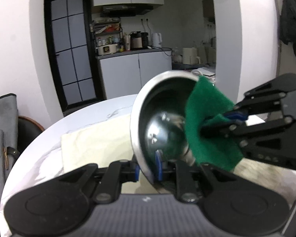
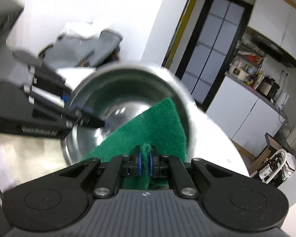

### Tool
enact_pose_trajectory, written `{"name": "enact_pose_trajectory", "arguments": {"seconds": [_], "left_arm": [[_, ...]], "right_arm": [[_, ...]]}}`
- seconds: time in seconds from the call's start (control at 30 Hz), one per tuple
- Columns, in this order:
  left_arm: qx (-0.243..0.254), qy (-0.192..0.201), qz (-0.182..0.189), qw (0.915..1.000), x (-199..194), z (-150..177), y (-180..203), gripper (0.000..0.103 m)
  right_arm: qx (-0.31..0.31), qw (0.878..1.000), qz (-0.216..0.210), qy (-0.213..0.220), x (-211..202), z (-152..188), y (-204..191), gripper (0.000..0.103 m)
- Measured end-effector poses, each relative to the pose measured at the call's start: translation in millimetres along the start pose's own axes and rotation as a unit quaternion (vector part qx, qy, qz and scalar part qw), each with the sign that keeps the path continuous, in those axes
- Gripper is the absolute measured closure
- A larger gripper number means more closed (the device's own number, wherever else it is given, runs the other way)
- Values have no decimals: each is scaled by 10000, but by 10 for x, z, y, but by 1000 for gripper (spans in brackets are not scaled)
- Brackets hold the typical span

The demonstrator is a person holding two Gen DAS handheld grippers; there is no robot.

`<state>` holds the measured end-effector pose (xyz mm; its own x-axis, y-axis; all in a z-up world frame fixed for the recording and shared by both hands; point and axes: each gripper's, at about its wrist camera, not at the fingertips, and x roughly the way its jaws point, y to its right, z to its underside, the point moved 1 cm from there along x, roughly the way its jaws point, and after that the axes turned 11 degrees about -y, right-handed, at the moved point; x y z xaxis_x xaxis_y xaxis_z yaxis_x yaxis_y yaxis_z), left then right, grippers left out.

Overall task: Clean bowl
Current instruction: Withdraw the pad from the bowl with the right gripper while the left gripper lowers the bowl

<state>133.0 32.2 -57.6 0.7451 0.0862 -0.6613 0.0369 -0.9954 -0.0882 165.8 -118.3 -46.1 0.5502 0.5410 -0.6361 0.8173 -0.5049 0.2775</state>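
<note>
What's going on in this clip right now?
A person with two handheld grippers is scrubbing a steel bowl. The left gripper clamps the bowl's rim, holding it tipped on its side above the white table. The right gripper pinches a green scouring pad and presses it against the bowl's inside.

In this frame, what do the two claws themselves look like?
Both look identical: the left claw and right claw have matte black bodies with ribbed grey top panels, round black discs at each side, silver pivot bolts on black linkage bars, and blue pads on the fingers. No cables or sleeves show.
</note>
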Motion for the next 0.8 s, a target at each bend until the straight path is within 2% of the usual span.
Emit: {"name": "enact_pose_trajectory", "arguments": {"seconds": [0.07,0.23,0.3,0.43,0.5,0.53,0.67,0.8], "left_arm": [[-54,-41,-63,10000,12,-8,-18,75],[-413,-147,-70,9990,30,-45,-111,73],[-500,-133,-61,9986,28,-62,-137,69],[-640,-120,-323,9974,32,-84,-185,63],[-705,-98,-470,9964,37,-91,-209,57],[-747,-86,-478,9960,37,-99,-219,51],[-705,-74,-470,9964,33,-115,-198,44],[-629,-5,-496,9968,-5,-113,-171,43]], "right_arm": [[-85,9999,17,67,-43,1,-25,95],[-72,9997,-13,220,-117,15,-44,95],[-11,9996,-30,272,-144,18,-26,95],[60,9993,-53,360,-196,21,28,95],[116,9991,-99,390,-211,26,62,95],[156,9990,-129,404,-217,34,81,95],[341,9983,-240,407,-207,77,177,95],[521,9973,-363,363,-161,101,238,95]]}}
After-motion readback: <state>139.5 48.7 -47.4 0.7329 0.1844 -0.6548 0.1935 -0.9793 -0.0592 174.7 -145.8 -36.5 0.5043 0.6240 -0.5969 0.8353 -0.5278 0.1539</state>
